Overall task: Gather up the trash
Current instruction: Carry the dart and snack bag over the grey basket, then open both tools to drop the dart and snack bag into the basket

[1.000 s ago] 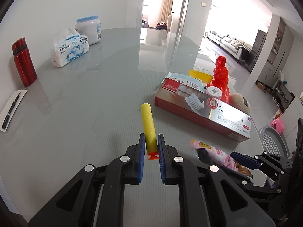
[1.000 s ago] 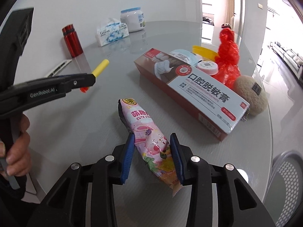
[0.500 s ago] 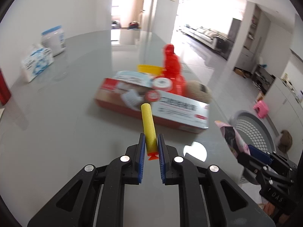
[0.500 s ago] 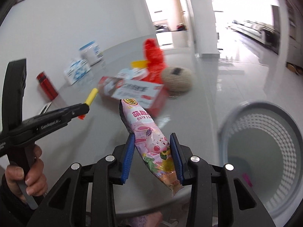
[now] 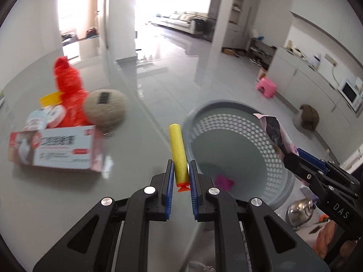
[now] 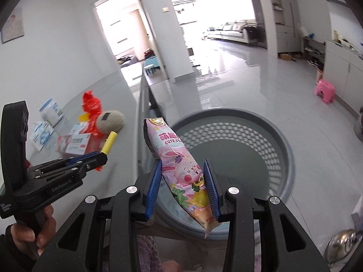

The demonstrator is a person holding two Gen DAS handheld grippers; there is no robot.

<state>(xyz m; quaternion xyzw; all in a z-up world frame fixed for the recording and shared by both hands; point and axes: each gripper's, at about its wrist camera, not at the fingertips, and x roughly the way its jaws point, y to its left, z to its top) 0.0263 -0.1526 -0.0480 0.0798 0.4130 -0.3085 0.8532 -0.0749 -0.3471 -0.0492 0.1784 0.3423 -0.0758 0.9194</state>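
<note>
- Our left claw [image 5: 181, 176] is clamped narrow on a yellow foam dart [image 5: 178, 151]; the blue pads press its lower end, just above the orange tip, and the rest of the dart sticks up and forward past the fingers.
- From the left wrist view, the dart stands over the table edge [image 5: 145, 113], just beside the near rim of the grey bin [image 5: 229, 149].
- Our right claw [image 6: 183, 181] is closed at a middling width on a pink snack wrapper [image 6: 177, 165]; the pads squeeze its lower half, the top end leans up and to the left, and the bottom corner hangs below the fingers.
- From the right wrist view, the wrapper hangs over the left part of the bin's opening, above the perforated wall.
- We see a small pink scrap [image 5: 223, 181] lying on the bin's floor.
- The bin stands on the floor beside the table, below both claws.
- On the table behind the left claw lie a toothpaste box [image 5: 56, 151], a red plastic bag [image 5: 70, 90] and a beige ball [image 5: 105, 110], close together.
- A hand [image 6: 34, 231] grips the left claw's handle.
</note>
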